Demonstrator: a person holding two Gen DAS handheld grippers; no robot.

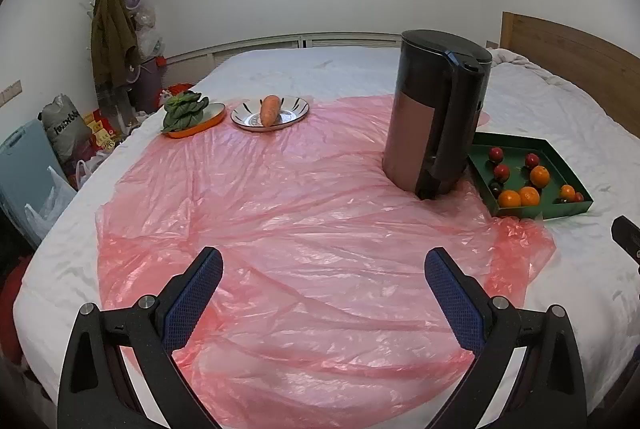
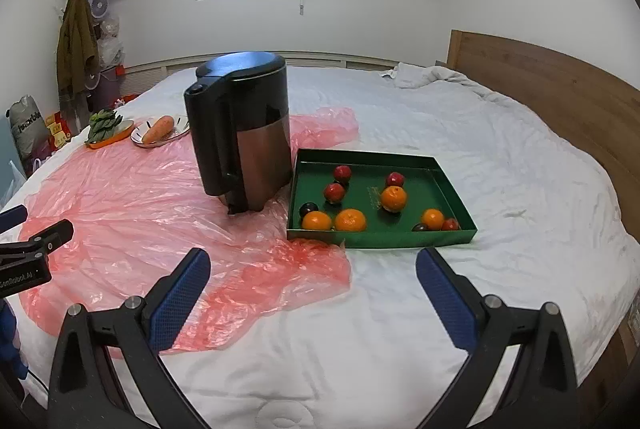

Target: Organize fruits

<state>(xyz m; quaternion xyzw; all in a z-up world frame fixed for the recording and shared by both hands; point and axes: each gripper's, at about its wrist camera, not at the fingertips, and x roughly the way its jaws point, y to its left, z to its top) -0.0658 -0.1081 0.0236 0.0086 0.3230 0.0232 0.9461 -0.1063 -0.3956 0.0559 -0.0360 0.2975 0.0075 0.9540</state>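
Note:
A green tray [image 2: 452, 189] [image 1: 556, 149] lies on the bed and holds several oranges [image 2: 394, 198] [image 1: 539, 176], red fruits [image 2: 342, 173] [image 1: 496, 154] and dark plums [image 2: 309, 208]. My right gripper [image 2: 313, 269] hovers open just in front of the tray, nothing between its blue pads. My left gripper [image 1: 324, 269] hangs open over the pink plastic sheet [image 1: 280, 209], well left of the tray. A carrot [image 1: 269, 110] rests on a white plate [image 1: 298, 109]; leafy greens [image 1: 183, 110] sit on an orange plate [image 1: 200, 127].
A tall black and copper kettle [image 2: 244, 133] [image 1: 436, 117] stands upright against the tray's left side. The white bed [image 2: 500, 133] has a wooden headboard [image 2: 560, 89] on the right. Bags and a coat rack [image 1: 110, 37] crowd the floor at the left.

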